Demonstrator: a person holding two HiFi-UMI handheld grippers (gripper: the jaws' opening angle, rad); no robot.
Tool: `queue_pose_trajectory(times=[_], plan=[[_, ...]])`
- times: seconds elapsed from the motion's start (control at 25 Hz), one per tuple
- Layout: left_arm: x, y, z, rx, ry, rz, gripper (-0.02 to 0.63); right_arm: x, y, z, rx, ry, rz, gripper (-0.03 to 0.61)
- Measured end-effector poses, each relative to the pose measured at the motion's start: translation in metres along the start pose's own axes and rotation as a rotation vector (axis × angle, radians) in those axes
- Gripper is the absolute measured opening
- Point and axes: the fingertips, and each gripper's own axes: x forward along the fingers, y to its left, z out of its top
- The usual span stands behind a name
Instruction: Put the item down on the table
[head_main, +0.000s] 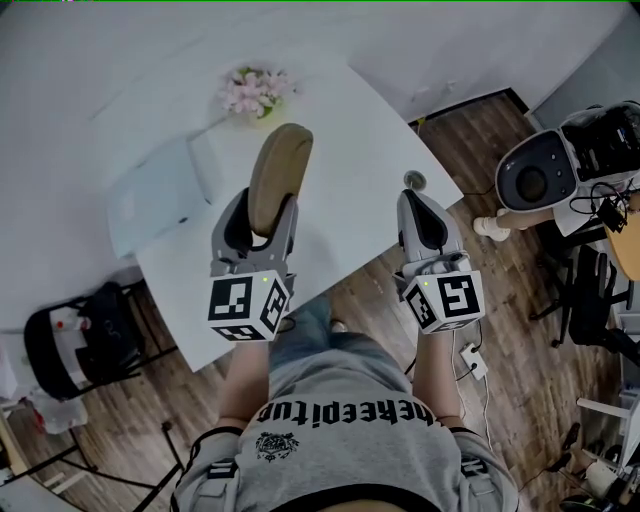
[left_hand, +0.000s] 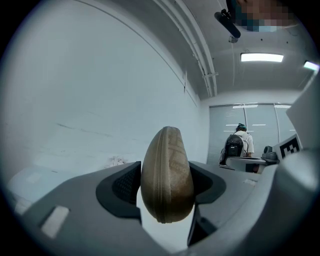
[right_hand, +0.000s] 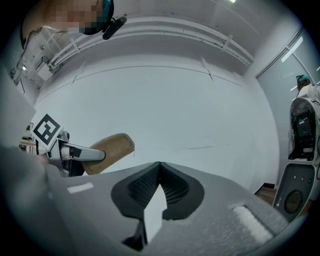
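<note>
**Q:** What is the state of the two units nearest the operator, and why are they held this way?

**A:** The right gripper has its jaws pressed together at the tips, with nothing between them. It hangs at the near right edge of the table, probably parked clear of the work. The left gripper is pinching the tan zippered case. One pad bears on each broad face, and the zip seam faces back along the jaws. The thickness of the case accounts for the wide jaw spread.

**Q:** Where does the case lie relative to that gripper?

**A:** Its near end sits between the pads. Most of its length projects past the jaw tips toward the far side. In the head view it hangs over the table, left of centre. The left gripper view looks at wall and ceiling, so the gripper appears tilted upward. On that basis the case is judged to be raised off the surface, not resting on it.

**Q:** What lies beyond it?

**A:** A flat white tray lies to the left of the case. A bunch of pink flowers stands just past its far tip. A small round object sits at the right edge, just beyond the right gripper.

**Q:** What is the task status?

**A:** The case has not yet been put down. The bare surface right of the case looks suitable for it.
</note>
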Motion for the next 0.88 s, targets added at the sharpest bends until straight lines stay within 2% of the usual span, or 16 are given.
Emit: queue_pose_trajectory(times=[0.36, 0.88], plan=[[0.047, 0.020, -0.021, 0.023, 0.080, -0.002, 0.284, 0.053, -0.010, -0.021, 0.014, 0.042, 0.017, 0.000], [0.095, 0.037, -0.083, 0.010, 0.258, -0.028, 0.282, 0.090, -0.022, -0.075, 0.074, 0.172, 0.020, 0.000]])
